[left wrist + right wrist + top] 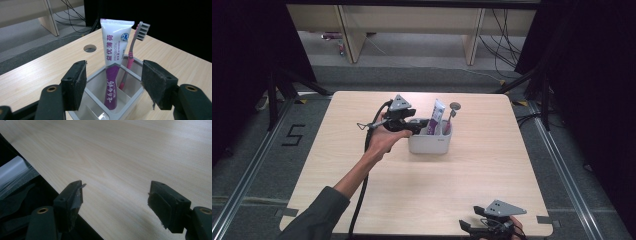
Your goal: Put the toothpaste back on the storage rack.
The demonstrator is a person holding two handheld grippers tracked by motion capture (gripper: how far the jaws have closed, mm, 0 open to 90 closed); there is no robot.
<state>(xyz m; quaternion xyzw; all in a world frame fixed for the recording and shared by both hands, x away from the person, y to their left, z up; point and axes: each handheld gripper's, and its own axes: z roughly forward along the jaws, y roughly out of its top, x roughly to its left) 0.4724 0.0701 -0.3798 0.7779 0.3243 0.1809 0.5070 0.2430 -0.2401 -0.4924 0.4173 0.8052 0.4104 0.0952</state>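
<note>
Toothpaste tube [113,66] standing upright in the white divided holder [130,105], cap end down in a middle compartment, flat crimped end up; long axis near vertical, leaning slightly toward the far side; pink toothbrush [131,56] just beside it in the adjoining compartment, bristles up, tilted to the right. Left gripper [113,85] level with the tube's lower half, jaws spread either side of it with clear gaps at both pads; nothing pinched, tube free between and a little beyond the pads. In the high view, left gripper [414,125] at the holder's [429,145] left rim, pointing right across it; tube [437,116] and toothbrush [451,116] rising from the holder near the middle of the table [422,195]. Right gripper [492,226] at the near right edge of the table, well apart from the holder; in its own view, jaws spread over bare wood, holding nothing. Left hand by far the nearer to the tube. Deciding relation, as judged: tube straight ahead of the left jaws and already placed; any retreat best made back along the jaws' own line, away from the holder, so that neither pad catches the upright tube or the leaning toothbrush and tips them.
</note>
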